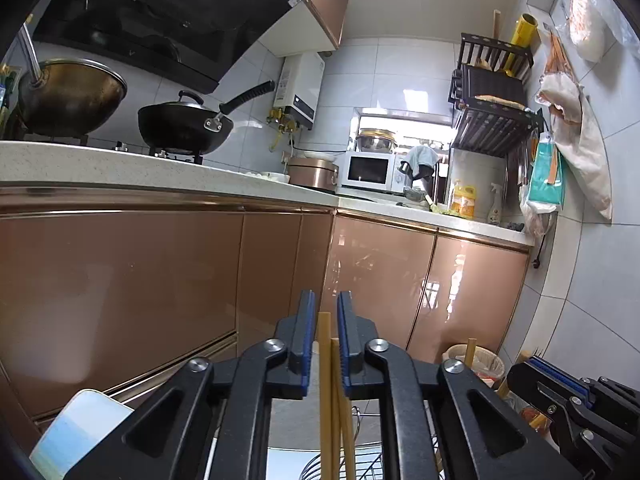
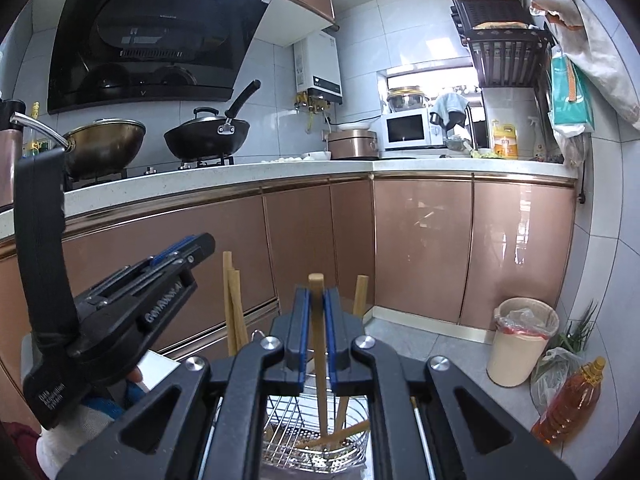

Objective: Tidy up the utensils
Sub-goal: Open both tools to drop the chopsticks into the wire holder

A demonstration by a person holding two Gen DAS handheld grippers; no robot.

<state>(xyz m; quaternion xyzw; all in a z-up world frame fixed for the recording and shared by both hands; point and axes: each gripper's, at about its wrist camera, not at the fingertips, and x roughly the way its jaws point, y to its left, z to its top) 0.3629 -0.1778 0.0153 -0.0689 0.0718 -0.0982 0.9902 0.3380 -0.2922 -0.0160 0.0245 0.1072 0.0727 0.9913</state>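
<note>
Both grippers sit low in front of the cabinets, each w/ chopsticks between its fingers.

Right gripper point(image 2: 316, 300) – fingers nearly together, clamped on one chopstick point(image 2: 319, 344). The stick stands about upright; its top pokes just past the fingertips and its lower end reaches down into the wire basket point(image 2: 352, 446) below the fingers. Other sticks lean in that basket, one just right of the fingers, two to their left.

Left gripper point(image 1: 325, 312) – fingers a little apart, two sticks point(image 1: 325, 380) standing in the gap. Pads look clear of them, or barely touching on the right side; can't say they're pinched.

Handling, my read: light, stiff, thin, smooth wood or bamboo – not fragile, but they'll swivel or slide in a pinch if held off-centre. Best hold is the upper third, pads flat across the shaft, so the tip hangs straight and drops into the basket w/o snagging the wires. A pair may scissor apart, so grip both squarely or take one at a time.
</note>
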